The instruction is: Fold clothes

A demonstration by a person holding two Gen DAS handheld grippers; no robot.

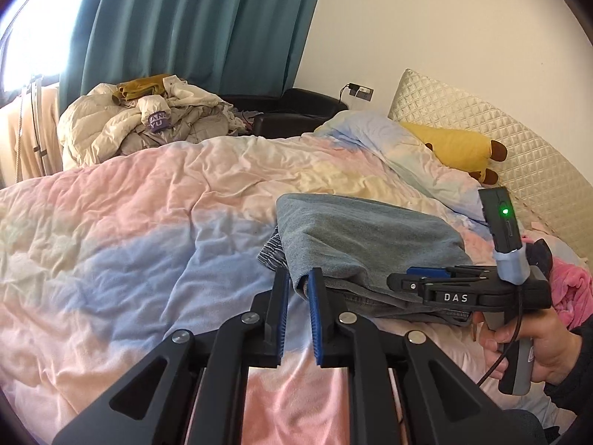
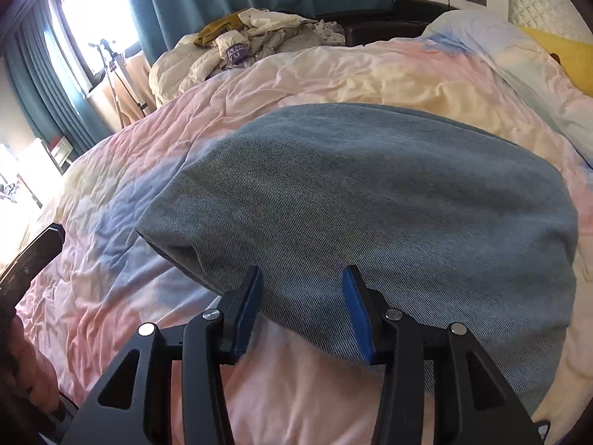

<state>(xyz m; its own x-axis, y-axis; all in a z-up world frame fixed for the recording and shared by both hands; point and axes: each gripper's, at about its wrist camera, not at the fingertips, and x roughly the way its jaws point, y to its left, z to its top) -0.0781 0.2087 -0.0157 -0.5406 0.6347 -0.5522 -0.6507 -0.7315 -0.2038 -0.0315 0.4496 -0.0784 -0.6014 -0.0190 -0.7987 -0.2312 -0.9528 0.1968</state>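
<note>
Folded blue jeans (image 1: 367,237) lie on the pastel duvet (image 1: 129,222), on top of a grey striped garment (image 1: 272,254). My left gripper (image 1: 299,282) is low in the left wrist view. Its blue pads stand slightly apart, with duvet showing through the gap and nothing pinched. The jeans' near left corner lies just beyond its tips. In the same view a hand holds my right gripper (image 1: 402,278) sideways over the jeans' near edge. In the right wrist view the right gripper (image 2: 302,289) is open above the jeans (image 2: 370,193), its pads well apart and pressing on nothing.
A heap of cream jackets and clothes (image 1: 122,122) fills the far side of the bed by the teal curtain (image 1: 192,26). A yellow plush toy (image 1: 456,148) leans on the quilted headboard (image 1: 500,129). Pink fluffy fabric (image 1: 570,289) lies at the right. A black chair (image 1: 296,111) stands behind.
</note>
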